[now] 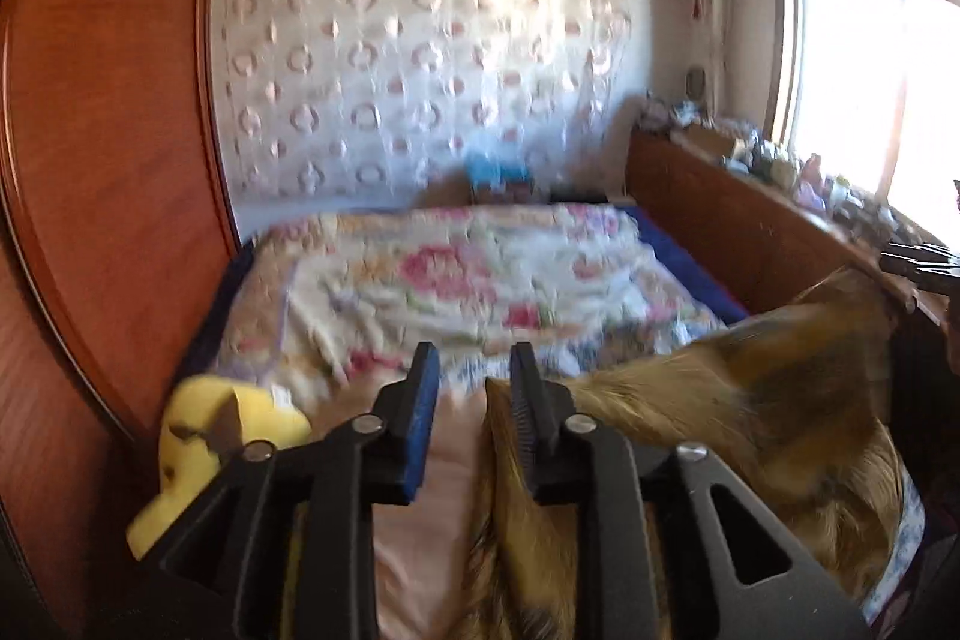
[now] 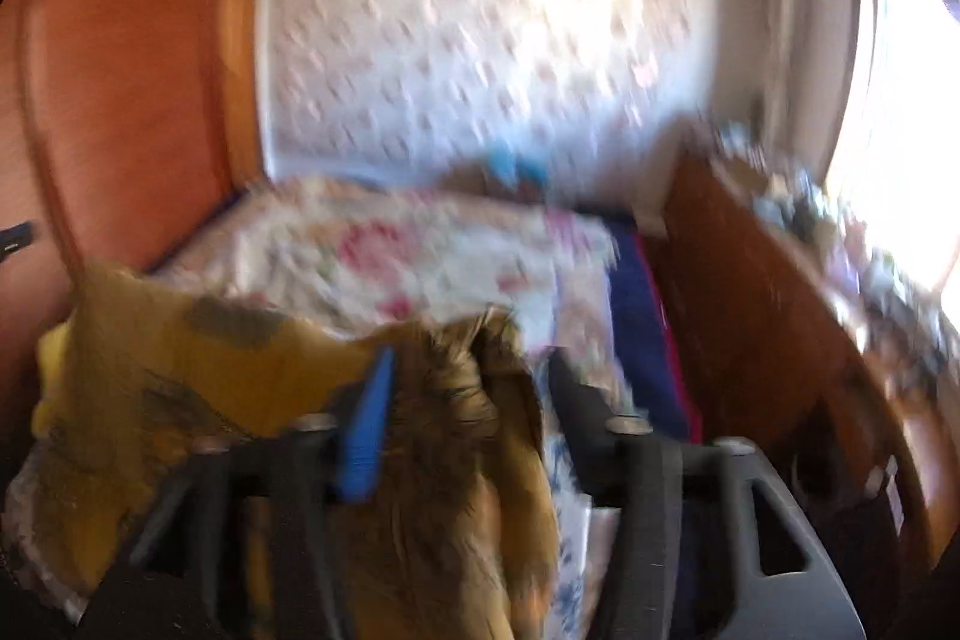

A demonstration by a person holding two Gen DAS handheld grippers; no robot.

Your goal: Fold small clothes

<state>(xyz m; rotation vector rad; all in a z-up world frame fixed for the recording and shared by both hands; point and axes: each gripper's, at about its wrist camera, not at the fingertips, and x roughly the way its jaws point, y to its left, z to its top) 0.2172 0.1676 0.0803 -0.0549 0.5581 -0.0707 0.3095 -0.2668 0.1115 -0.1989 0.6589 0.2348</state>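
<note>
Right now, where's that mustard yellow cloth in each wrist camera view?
Left wrist: the mustard cloth fills the lower right, its edge by the left gripper.
Right wrist: it spans the lower left and centre, draped between the right gripper's open fingers.
Shared landmark: the floral quilt behind.

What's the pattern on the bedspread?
Floral: pink roses on cream bedspread, clearest in the left wrist view.

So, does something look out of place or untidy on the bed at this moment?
Yes. The mustard-yellow patterned cloth lies bunched and crumpled, not folded, draped by both grippers' open fingers. A yellow foam piece sits loose beside the wooden headboard.
</note>
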